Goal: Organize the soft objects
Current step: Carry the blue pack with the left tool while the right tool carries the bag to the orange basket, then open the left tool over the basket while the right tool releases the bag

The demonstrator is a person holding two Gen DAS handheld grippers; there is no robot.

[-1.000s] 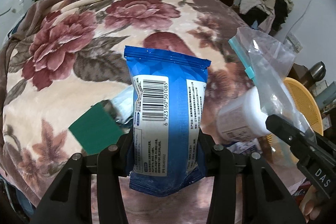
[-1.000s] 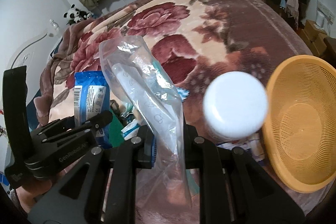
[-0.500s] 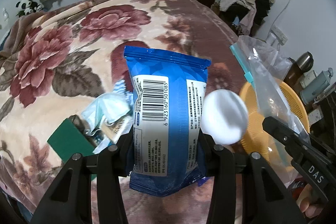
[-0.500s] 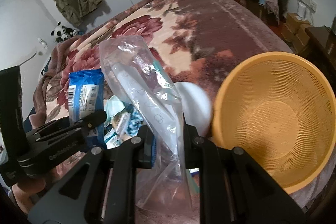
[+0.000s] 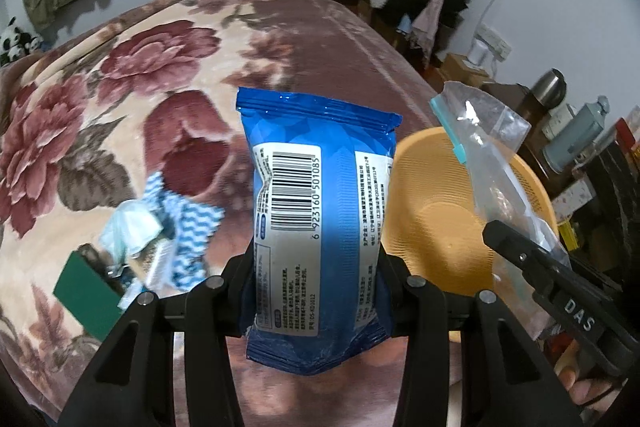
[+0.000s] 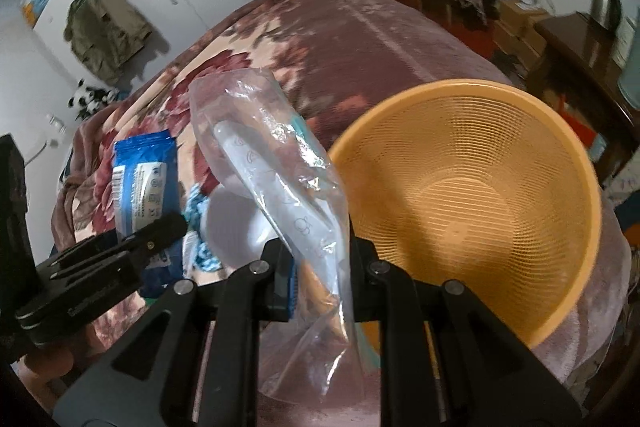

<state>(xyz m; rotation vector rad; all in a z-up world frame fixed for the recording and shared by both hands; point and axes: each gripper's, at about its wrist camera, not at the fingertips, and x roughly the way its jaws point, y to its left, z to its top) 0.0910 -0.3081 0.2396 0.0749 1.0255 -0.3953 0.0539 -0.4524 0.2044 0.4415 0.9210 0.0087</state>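
Floral blanket (image 5: pixel 120 107) on a bed, orange mesh basket (image 6: pixel 568 163) at its near edge, leftover soft items heaped to the left. Left gripper (image 5: pixel 316 267): tilted downward, clamped on an upright blue wipes pack (image 5: pixel 316 211), long axis along the fingers, basket just to its right. Right gripper (image 6: pixel 316 263): pinched on a clear zip bag (image 6: pixel 280 155), basket bowl close at its right, likely the nearer hand for dropping in.
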